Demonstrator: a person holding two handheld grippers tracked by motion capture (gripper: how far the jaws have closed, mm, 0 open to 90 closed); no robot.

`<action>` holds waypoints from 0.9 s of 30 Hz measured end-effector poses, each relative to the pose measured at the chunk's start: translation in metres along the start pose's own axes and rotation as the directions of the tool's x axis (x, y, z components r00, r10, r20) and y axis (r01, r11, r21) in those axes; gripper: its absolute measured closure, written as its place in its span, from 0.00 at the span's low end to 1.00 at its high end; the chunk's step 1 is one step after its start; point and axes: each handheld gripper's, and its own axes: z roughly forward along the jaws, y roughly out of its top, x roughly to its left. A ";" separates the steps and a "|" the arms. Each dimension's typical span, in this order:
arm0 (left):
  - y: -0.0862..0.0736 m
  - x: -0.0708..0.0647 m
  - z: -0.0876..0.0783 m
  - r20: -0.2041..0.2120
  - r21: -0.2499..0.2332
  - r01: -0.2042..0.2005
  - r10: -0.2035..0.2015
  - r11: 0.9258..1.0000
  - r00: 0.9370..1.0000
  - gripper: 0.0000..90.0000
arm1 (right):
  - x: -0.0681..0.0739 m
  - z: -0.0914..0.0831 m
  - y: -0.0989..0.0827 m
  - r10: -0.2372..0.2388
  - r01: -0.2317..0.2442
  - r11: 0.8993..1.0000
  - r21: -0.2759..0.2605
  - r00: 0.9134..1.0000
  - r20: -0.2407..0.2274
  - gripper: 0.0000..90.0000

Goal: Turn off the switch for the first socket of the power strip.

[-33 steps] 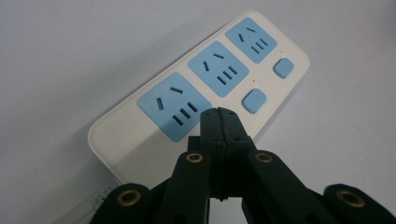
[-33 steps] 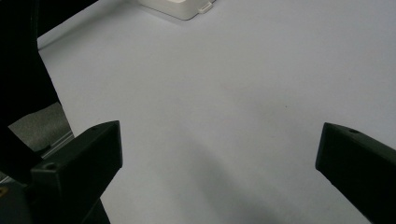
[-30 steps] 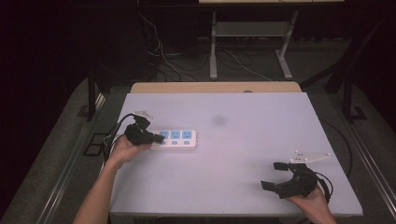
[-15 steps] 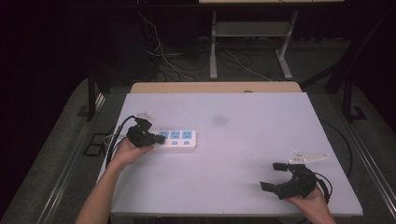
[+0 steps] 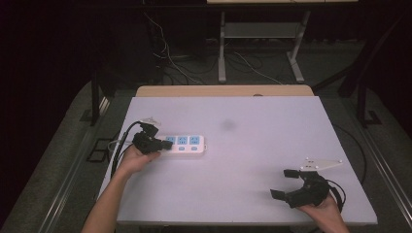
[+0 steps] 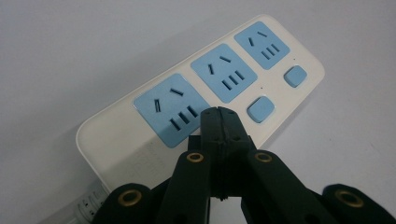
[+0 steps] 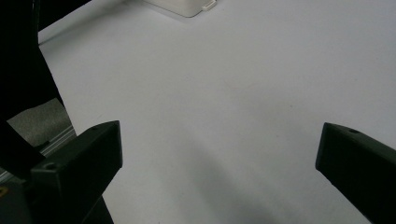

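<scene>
A white power strip (image 5: 187, 144) with three blue sockets and blue buttons lies on the left of the table. My left gripper (image 5: 166, 144) is shut, with its tips over the strip's left end. In the left gripper view the closed jaws (image 6: 218, 117) rest on the strip (image 6: 140, 135) just beside the nearest blue socket (image 6: 172, 109). Two blue buttons (image 6: 260, 108) show farther along. My right gripper (image 5: 283, 183) is open near the table's front right corner, empty. In the right gripper view its jaws (image 7: 219, 154) stand wide apart above bare table, with the strip's corner (image 7: 187, 7) far ahead.
The white table top (image 5: 252, 150) has a faint dark smudge (image 5: 227, 125) near its middle and a wooden strip (image 5: 223, 91) along the far edge. Cables (image 5: 170, 58) and the legs of another table (image 5: 222, 53) lie on the dark floor beyond.
</scene>
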 end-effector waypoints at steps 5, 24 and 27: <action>0.002 -0.001 0.000 -0.007 0.013 -0.025 0.025 1.000 1.000 1.00 | -0.001 0.000 0.000 0.007 -0.007 1.000 -0.001 1.000 0.001 0.00; 0.007 0.003 -0.022 -0.027 -0.082 -0.022 0.019 0.996 0.999 1.00 | -0.007 -0.005 -0.001 0.020 -0.020 1.000 -0.020 1.000 0.016 0.00; 0.007 0.003 -0.022 -0.035 -0.083 -0.017 0.014 0.996 0.999 1.00 | -0.008 -0.006 -0.001 0.025 -0.024 0.999 -0.022 1.000 0.018 0.00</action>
